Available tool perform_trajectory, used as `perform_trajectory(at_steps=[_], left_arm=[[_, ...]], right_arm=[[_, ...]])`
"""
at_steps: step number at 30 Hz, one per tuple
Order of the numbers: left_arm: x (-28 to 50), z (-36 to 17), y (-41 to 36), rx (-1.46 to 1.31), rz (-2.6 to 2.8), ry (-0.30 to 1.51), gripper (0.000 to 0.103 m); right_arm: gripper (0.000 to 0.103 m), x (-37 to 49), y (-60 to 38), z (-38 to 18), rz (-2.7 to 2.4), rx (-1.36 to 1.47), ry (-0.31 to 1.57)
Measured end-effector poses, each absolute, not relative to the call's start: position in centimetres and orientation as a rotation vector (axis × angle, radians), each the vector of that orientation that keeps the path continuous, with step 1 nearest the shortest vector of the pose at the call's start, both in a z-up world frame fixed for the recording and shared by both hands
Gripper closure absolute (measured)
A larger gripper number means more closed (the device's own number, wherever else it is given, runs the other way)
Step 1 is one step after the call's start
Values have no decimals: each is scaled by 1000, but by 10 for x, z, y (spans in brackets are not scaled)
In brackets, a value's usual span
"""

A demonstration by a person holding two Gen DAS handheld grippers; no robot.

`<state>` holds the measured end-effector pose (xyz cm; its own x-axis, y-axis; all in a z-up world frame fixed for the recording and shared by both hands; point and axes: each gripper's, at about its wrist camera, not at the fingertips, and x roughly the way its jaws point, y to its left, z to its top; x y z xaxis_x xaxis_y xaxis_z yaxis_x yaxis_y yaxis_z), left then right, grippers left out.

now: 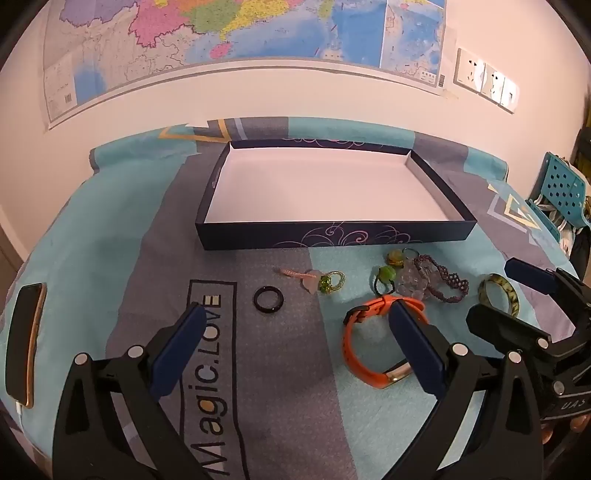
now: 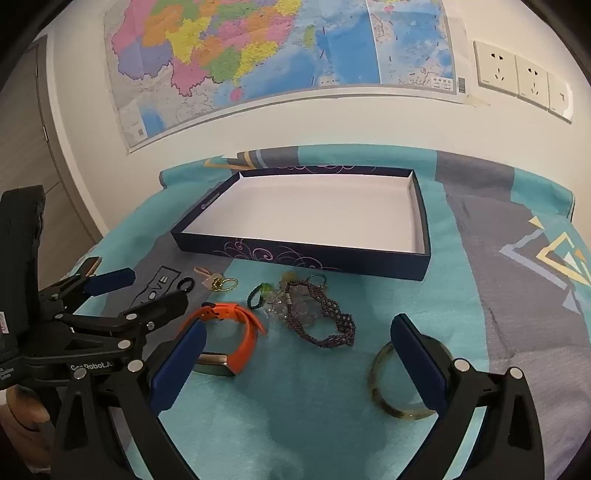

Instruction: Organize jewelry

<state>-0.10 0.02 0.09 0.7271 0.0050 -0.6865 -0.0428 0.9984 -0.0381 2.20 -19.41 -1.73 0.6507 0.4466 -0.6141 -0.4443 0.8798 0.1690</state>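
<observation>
Nothing is sitting in the box [image 1: 332, 192] yet; every piece is lying near it. Both the left hand-held gripper [image 1: 295, 328] and right hand-held gripper [image 2: 297, 339] are hovering wide open, holding nothing.

Both cameras sit low over the bed and look across it at the wall map [image 1: 236, 33]. The left wrist view stands to the left, the right wrist view to the right. Both show the dark blue box [image 1: 332, 236] [image 2: 295, 254] and orange watch [image 1: 354, 354] [image 2: 243, 332] up close.
</observation>
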Motion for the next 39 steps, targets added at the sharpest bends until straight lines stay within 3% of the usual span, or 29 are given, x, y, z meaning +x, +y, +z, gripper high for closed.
perform_trajectory(at_steps=[39], left_arm=[[-4, 5, 2, -29, 34, 755, 6]], right_arm=[[6, 22, -197, -20, 531, 43, 714]])
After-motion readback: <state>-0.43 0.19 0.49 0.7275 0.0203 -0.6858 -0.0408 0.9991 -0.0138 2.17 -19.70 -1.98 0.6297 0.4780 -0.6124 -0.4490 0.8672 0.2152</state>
